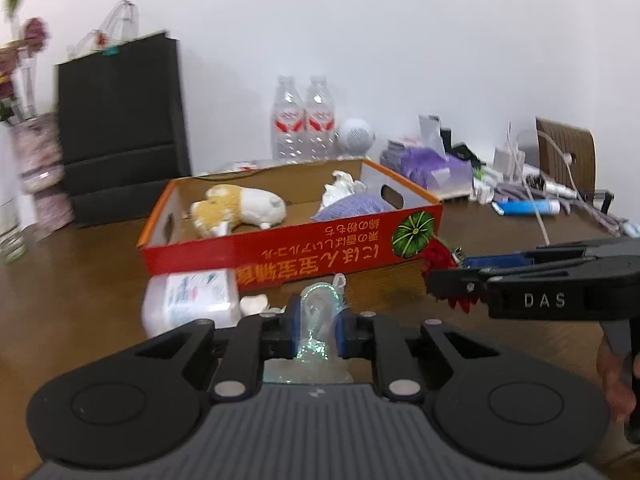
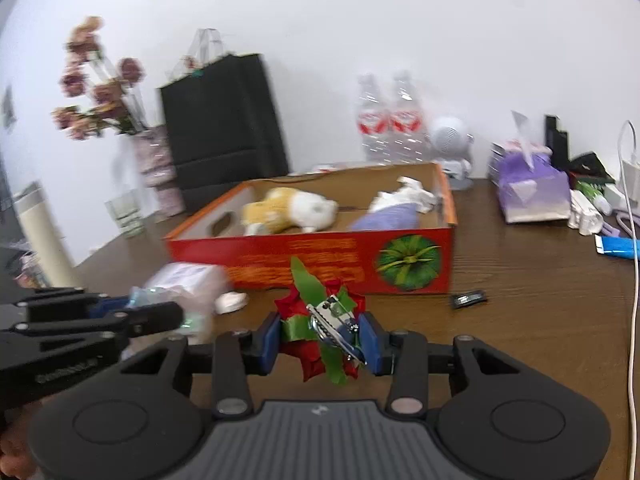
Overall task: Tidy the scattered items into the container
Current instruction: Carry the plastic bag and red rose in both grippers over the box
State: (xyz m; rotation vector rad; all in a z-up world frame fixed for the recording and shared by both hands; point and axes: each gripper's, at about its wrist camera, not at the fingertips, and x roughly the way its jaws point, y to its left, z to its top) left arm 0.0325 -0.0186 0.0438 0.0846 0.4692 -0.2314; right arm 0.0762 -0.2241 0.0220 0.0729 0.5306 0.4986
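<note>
Where box [image 2: 304, 258] sits: brown wooden table [image 2: 540, 280], white wall [image 2: 360, 20].

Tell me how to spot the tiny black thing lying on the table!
Find the big red cardboard box on the brown table. Just past its pumpkin-picture corner lies a small black clip, flat on the wood. It sits alone, dark and shiny.

A dark wood-grain tabletop [image 2: 520, 272] carries a red cardboard box [image 2: 320, 260] in the middle, a white pack [image 1: 188, 300] and a small white piece [image 2: 230, 302] before it, a black clip [image 2: 468, 299], a purple tissue pack [image 2: 532, 192] and two clear bottles [image 1: 304, 120].
</note>
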